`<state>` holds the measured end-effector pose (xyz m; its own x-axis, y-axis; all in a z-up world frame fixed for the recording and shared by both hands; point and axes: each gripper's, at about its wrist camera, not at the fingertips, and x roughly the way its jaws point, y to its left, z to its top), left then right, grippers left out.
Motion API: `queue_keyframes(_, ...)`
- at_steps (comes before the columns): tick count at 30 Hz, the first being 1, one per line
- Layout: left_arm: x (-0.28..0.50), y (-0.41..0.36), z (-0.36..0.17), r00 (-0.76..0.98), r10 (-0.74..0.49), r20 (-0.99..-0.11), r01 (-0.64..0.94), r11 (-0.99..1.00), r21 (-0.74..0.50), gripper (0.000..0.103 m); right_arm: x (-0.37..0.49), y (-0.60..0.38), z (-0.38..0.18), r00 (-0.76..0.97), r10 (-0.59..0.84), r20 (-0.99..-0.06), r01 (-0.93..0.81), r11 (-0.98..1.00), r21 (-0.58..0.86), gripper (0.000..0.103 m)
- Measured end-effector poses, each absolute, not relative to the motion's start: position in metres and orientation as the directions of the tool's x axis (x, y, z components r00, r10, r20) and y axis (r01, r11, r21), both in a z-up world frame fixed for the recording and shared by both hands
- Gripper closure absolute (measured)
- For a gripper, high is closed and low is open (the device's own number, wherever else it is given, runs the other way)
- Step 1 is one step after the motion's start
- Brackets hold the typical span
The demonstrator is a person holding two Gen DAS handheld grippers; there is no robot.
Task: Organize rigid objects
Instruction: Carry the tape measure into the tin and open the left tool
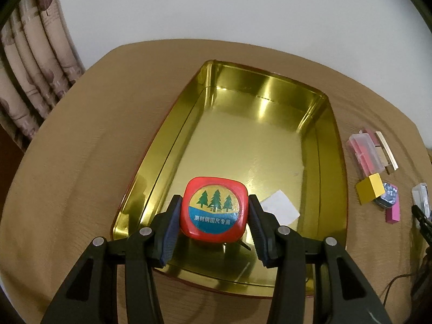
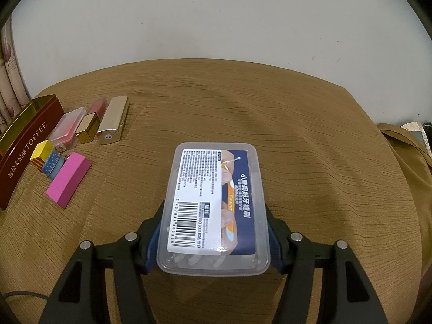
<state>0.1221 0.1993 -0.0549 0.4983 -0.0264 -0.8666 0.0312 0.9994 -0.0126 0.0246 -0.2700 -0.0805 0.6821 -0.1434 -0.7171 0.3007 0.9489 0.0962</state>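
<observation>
My left gripper (image 1: 214, 216) is shut on a red tape measure (image 1: 214, 212) with a pine-tree label, held over the near end of an open gold tin (image 1: 270, 102). A white slip of paper (image 1: 280, 207) lies on the tin's floor. My right gripper (image 2: 214, 232) is shut on a clear plastic box (image 2: 216, 205) with a barcode label, held just above the brown tablecloth. In the right wrist view the tin's dark red side (image 2: 24, 145) reads TOFFEE at the far left.
Between the tin and my right gripper lie a pink block (image 2: 68, 179), a yellow block (image 2: 40, 155), a small blue patterned piece (image 2: 54, 166), a clear case with red contents (image 2: 67, 128), a gold lighter (image 2: 87, 128) and a gold power bank (image 2: 113, 122). Curtains (image 1: 29, 62) hang left.
</observation>
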Motion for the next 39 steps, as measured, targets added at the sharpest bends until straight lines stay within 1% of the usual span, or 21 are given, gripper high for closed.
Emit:
queue_keyframes(17,0.125,0.200,-0.062,0.478,-0.011,-0.879,0.019,1.000,-0.003,0.059,0.025,-0.270,-0.080,0.681,-0.144,-0.718,0.301,0.949,0.095,0.039)
queue_keyframes(23,0.124,0.198,-0.061,0.472,-0.014,-0.881,0.006,1.000,-0.013,0.057,0.025,-0.270,-0.080,0.681,-0.146,-0.717,0.302,0.949,0.094,0.040)
queue_keyframes(33,0.117,0.193,-0.043,0.513,-0.007,-0.858,0.017,1.000,0.002,0.039,0.025,-0.270,-0.080,0.682,-0.147,-0.717,0.301,0.949,0.091,0.040)
queue_keyframes(34,0.115,0.192,-0.039,0.525,0.000,-0.851,0.019,1.000,0.011,0.036,0.025,-0.271,-0.080,0.682,-0.146,-0.717,0.300,0.949,0.092,0.040)
queue_keyframes(38,0.108,0.192,-0.022,0.576,0.059,-0.815,0.003,0.997,0.075,0.034,0.025,-0.271,-0.081,0.682,-0.149,-0.716,0.300,0.950,0.087,0.040)
queue_keyframes(39,0.106,0.193,-0.018,0.586,0.075,-0.807,0.000,0.996,0.092,0.030,0.025,-0.272,-0.081,0.682,-0.151,-0.716,0.300,0.950,0.086,0.040)
